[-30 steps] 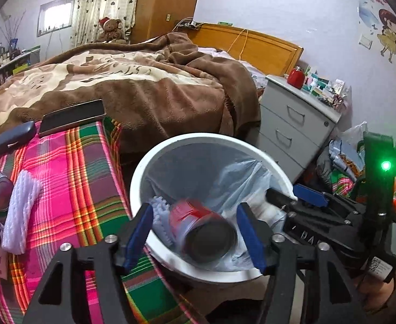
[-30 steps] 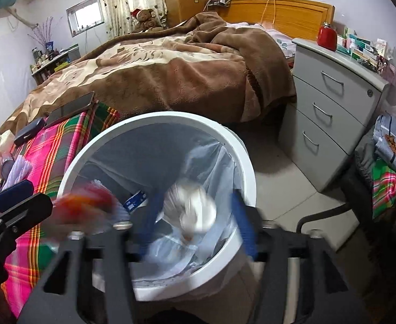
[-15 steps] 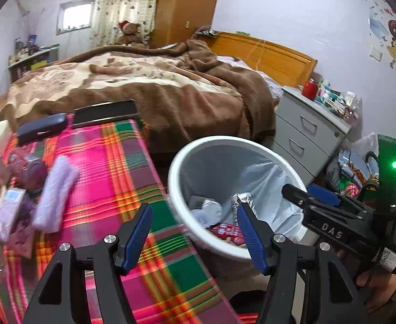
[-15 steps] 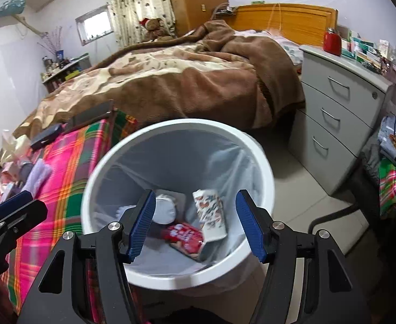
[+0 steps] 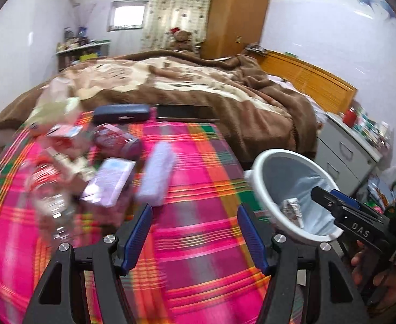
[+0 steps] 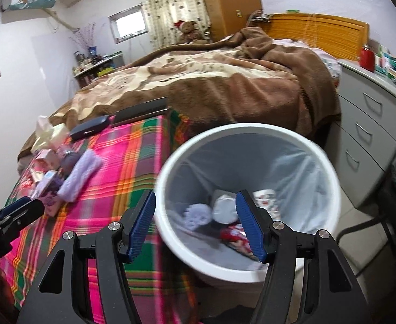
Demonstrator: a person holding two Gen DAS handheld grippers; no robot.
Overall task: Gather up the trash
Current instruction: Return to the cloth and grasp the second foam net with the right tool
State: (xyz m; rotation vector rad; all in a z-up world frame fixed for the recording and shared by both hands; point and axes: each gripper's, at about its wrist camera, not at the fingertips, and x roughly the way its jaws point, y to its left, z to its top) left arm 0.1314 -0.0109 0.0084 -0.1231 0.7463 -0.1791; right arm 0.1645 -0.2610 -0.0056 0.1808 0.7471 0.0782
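My left gripper (image 5: 194,232) hangs open and empty over the pink plaid cloth (image 5: 198,243). Ahead of it to the left lies a blurred heap of trash: a white foam sleeve (image 5: 157,178), a pale purple packet (image 5: 108,181), a red can (image 5: 117,141) and a clear bottle (image 5: 52,197). The white bin (image 5: 262,167) with its liner stands to the right. My right gripper (image 6: 195,224) is open and empty above the bin (image 6: 252,132), which holds a red can (image 6: 233,235), a white cup (image 6: 223,208), a printed carton (image 6: 268,199) and foam (image 6: 198,216).
A dark case (image 5: 121,113) and a black tablet (image 5: 184,112) lie at the table's far edge. Behind stands a bed with a brown blanket (image 6: 225,81). A grey drawer unit (image 6: 371,124) is right of the bin, and a chair frame (image 6: 365,229) stands near it.
The red can and the white piece dropped into the bin. My left gripper swung left from above the bin to over the plaid cloth. My right gripper drew back slightly, still over the bin.
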